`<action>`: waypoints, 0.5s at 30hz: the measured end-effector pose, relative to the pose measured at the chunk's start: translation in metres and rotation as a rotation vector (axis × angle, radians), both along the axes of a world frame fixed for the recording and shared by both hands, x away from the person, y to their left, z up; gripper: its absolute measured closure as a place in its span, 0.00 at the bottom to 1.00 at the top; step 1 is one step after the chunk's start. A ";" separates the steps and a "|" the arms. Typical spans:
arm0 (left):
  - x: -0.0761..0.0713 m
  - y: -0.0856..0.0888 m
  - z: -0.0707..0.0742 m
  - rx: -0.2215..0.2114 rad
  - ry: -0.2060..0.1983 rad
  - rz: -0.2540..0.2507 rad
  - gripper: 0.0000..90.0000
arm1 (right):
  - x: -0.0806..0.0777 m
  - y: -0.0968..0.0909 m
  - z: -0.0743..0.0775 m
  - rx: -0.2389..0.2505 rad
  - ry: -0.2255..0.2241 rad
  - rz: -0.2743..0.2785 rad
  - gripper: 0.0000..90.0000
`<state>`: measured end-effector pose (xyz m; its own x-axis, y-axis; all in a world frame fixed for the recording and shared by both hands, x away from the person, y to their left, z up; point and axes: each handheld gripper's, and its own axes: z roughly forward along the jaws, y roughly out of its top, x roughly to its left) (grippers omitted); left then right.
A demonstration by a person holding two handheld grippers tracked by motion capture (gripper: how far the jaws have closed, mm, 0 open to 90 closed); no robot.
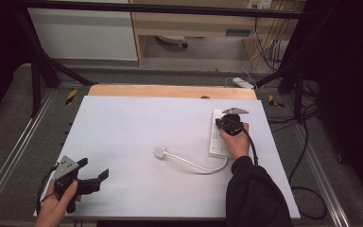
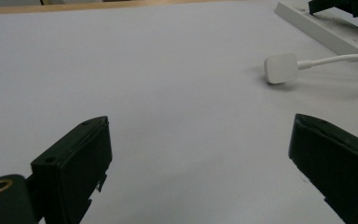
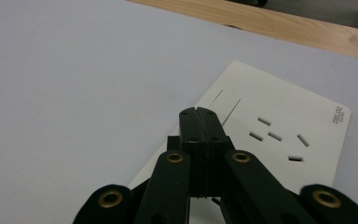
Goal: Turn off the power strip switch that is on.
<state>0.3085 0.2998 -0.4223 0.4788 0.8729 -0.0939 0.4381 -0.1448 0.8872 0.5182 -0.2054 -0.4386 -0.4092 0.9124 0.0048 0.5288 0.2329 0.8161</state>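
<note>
Counter point(image 1: 137, 137) white-topped, wooden strip along far edge. White power strip point(image 1: 217, 135) flat at right side; brand print at its end too small to read. Right gripper point(image 3: 199, 113): jaws closed, empty, tips over strip's switch. White plug point(image 2: 281, 68) on cable, mid-counter. Left gripper point(image 1: 94, 176): jaws wide open, empty, near front-left corner.

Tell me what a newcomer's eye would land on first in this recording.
First, the white power strip at the right of the pale table, with the right gripper shut, its tips over the strip by the switch. Next, its white plug lying loose mid-table on a curling cable, and the left gripper open at the near left.
</note>
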 end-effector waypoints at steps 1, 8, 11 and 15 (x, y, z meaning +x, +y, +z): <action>0.000 0.000 0.000 0.000 0.001 0.001 0.06 | 0.000 0.000 0.000 0.000 0.000 0.000 1.00; 0.000 0.000 0.000 0.002 0.002 -0.002 0.06 | 0.000 0.000 0.001 -0.001 0.007 0.009 1.00; 0.000 0.000 0.000 0.004 0.004 -0.003 0.07 | 0.001 0.000 0.001 -0.004 0.007 0.008 1.00; 0.000 0.000 0.000 0.006 0.004 -0.002 0.06 | 0.002 0.001 0.002 -0.014 0.013 0.014 1.00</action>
<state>0.3084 0.2997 -0.4224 0.4800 0.8725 -0.0908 0.4414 -0.1508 0.8846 0.5198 -0.2047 -0.4370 -0.4218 0.9067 -0.0026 0.5361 0.2517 0.8057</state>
